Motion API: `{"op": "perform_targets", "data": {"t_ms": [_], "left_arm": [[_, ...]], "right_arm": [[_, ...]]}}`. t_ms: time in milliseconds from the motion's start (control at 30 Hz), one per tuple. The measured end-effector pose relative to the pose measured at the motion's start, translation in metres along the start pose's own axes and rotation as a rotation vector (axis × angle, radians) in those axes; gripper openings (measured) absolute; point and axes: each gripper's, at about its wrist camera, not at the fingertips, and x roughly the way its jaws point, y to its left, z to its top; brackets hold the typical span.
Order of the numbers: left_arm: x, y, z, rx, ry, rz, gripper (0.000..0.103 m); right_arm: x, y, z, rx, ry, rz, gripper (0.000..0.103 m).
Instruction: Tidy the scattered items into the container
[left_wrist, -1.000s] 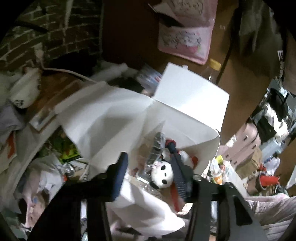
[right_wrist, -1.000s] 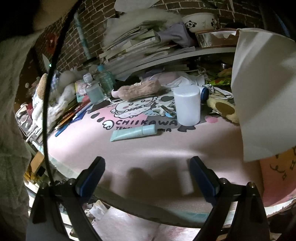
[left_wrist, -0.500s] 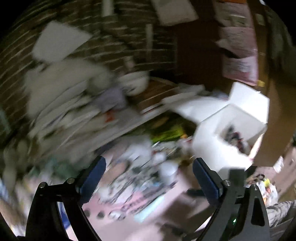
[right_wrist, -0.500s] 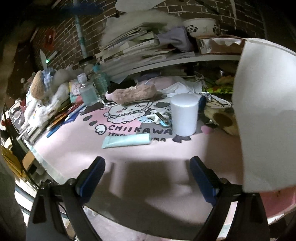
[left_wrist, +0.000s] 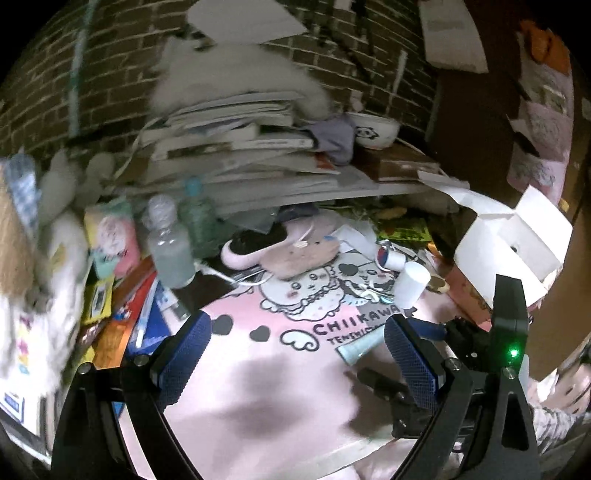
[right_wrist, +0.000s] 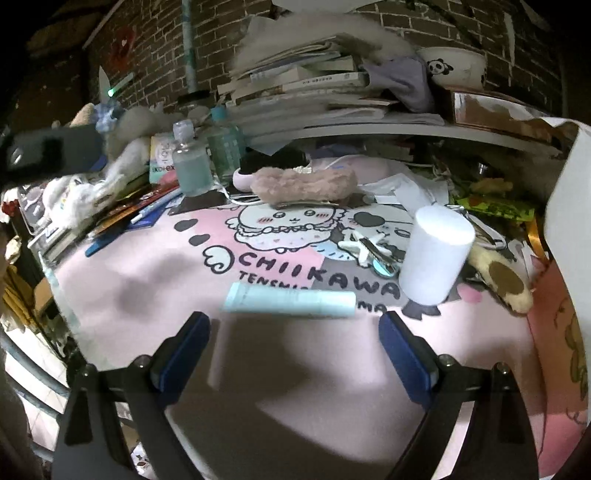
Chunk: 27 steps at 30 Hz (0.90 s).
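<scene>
A light blue tube (right_wrist: 290, 298) lies on the pink desk mat (right_wrist: 155, 288), just beyond my open, empty right gripper (right_wrist: 293, 354). A white cylinder (right_wrist: 434, 254) stands to its right, with a white star clip (right_wrist: 364, 247) and a furry pink item (right_wrist: 303, 184) behind. The white box (left_wrist: 513, 236) stands open at the right in the left wrist view; its wall edges the right wrist view (right_wrist: 570, 206). My left gripper (left_wrist: 295, 362) is open and empty above the mat, and the tube (left_wrist: 360, 345) and the cylinder (left_wrist: 412, 284) show there too.
Clear bottles (right_wrist: 192, 162) and soft toys (right_wrist: 122, 162) crowd the left. Stacked books (right_wrist: 314, 85) and a panda bowl (right_wrist: 452, 68) sit on a shelf behind. A yellowish plush piece (right_wrist: 502, 280) lies right of the cylinder. The right gripper's body (left_wrist: 506, 332) shows at the right of the left wrist view.
My left gripper has left the white box, where it hung over a small white toy, opened and swung left over the mat. My right gripper has moved closer to the blue tube.
</scene>
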Motion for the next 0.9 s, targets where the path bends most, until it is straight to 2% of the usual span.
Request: {"op": "perform_targets", "data": {"t_ms": [233,300,333,467,900], "left_arm": [[-0.001,0.020,-0.005,-0.043,-0.001,0.008,0.094],[-0.002,0.022,-0.006,-0.049,-0.005,-0.006,0.094],[-0.002,0.023,-0.006,-0.050,-0.006,-0.010,0.094],[-0.002,0.023,-0.007,-0.043,-0.002,0.005,0.094],[0.002,0.024,-0.010,-0.048,0.010,0.001,0.094]], "right_arm": [[0.009,0.017,0.004,-0.037,-0.003,-0.048,0.091],[0.011,0.021,0.005,-0.048,0.004,-0.060,0.090],[0.013,0.024,0.006,-0.054,0.008,-0.065,0.085],[0.014,0.027,0.006,-0.039,0.003,-0.073,0.079],[0.005,0.030,0.005,-0.035,-0.035,-0.070,0.079]]}}
